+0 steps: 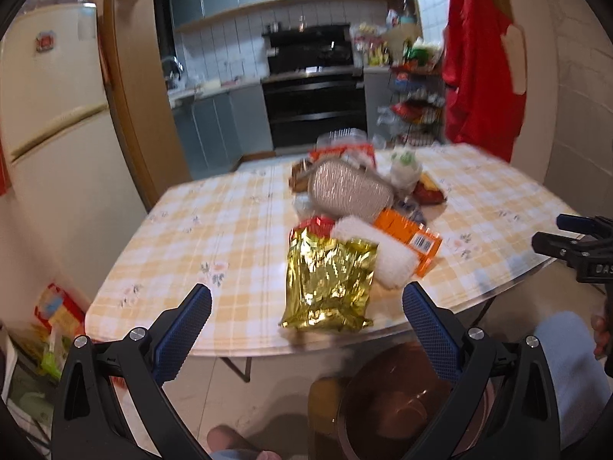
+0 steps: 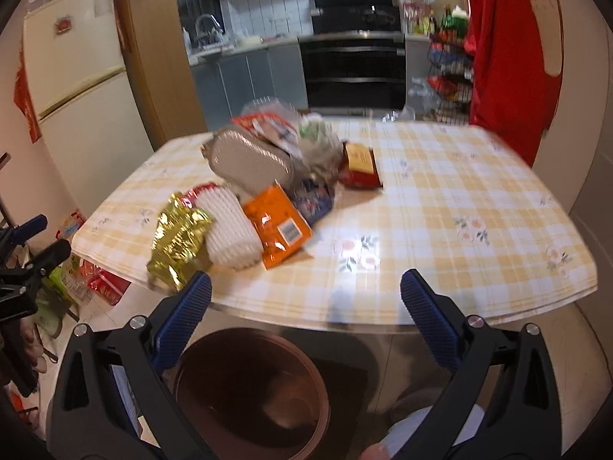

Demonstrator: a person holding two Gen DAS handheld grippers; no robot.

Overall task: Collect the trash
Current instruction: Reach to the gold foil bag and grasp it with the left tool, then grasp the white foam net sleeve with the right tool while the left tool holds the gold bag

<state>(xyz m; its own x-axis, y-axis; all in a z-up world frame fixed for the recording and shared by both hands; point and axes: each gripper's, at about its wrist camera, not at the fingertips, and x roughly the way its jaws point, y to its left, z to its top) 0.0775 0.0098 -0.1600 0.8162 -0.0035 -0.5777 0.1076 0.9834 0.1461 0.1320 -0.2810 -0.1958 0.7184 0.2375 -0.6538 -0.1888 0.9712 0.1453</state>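
Observation:
A pile of trash lies on the checked table [image 1: 191, 230]: a gold foil bag [image 1: 329, 283] at the near edge, a white ribbed cup stack [image 1: 379, 253], an orange packet [image 1: 410, 237], a grey plastic tray [image 1: 348, 191] and a red packet [image 2: 360, 165]. The gold bag [image 2: 180, 237], cup stack [image 2: 230, 226] and orange packet [image 2: 277, 224] also show in the right wrist view. My left gripper [image 1: 306, 314] is open, just short of the gold bag. My right gripper [image 2: 306, 299] is open and empty over the table's near edge. A brown bin [image 2: 253, 395] stands on the floor below.
The brown bin [image 1: 394, 402] sits under the table's front edge, between my knees. A fridge [image 1: 49, 115] stands at the left, with bags on the floor [image 1: 57, 326] beside it. A red garment [image 1: 479, 57] hangs at the right. The kitchen oven [image 1: 314, 103] is behind.

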